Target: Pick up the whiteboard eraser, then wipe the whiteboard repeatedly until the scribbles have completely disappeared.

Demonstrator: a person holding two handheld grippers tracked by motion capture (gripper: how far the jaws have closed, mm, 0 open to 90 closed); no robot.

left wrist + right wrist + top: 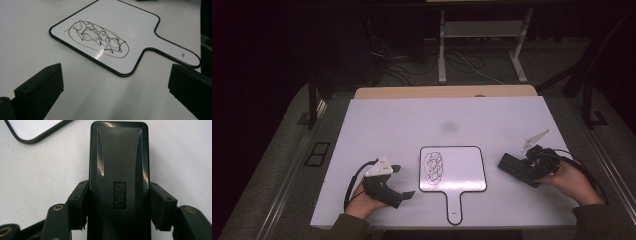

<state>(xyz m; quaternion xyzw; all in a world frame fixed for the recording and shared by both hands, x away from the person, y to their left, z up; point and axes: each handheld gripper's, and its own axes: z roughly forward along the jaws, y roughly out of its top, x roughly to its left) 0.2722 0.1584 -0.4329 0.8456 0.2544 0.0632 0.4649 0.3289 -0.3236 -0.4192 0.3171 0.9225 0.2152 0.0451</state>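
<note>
The right gripper's [117, 205] fingers [78, 205] press on both long sides of the eraser [118, 170], a black block with a raised label on its back; the grip sits on its rear half, and the front half juts out ahead of the jaws. In the high view the eraser [513, 166] is at the table's [387, 120] right, apart from the board [462, 167], which lies flat at the middle with its handle toward the person. The scribble [98, 38], ringed by an oval, sits on the board's [140, 22] left half.

The left gripper [115, 82] has its jaws wide, nothing between them, resting near the board's left edge and touching nothing but the table.

Risks, as I judge them: the eraser's sides look smooth and glossy, so it could pivot or slip between the pads once it is pressed down and dragged. The board is not held, so a wipe could push it across the table, or turn it about its handle, unless the left gripper pins it first. A tilted eraser would leave part of the ink, since an edge alone would meet the surface
</note>
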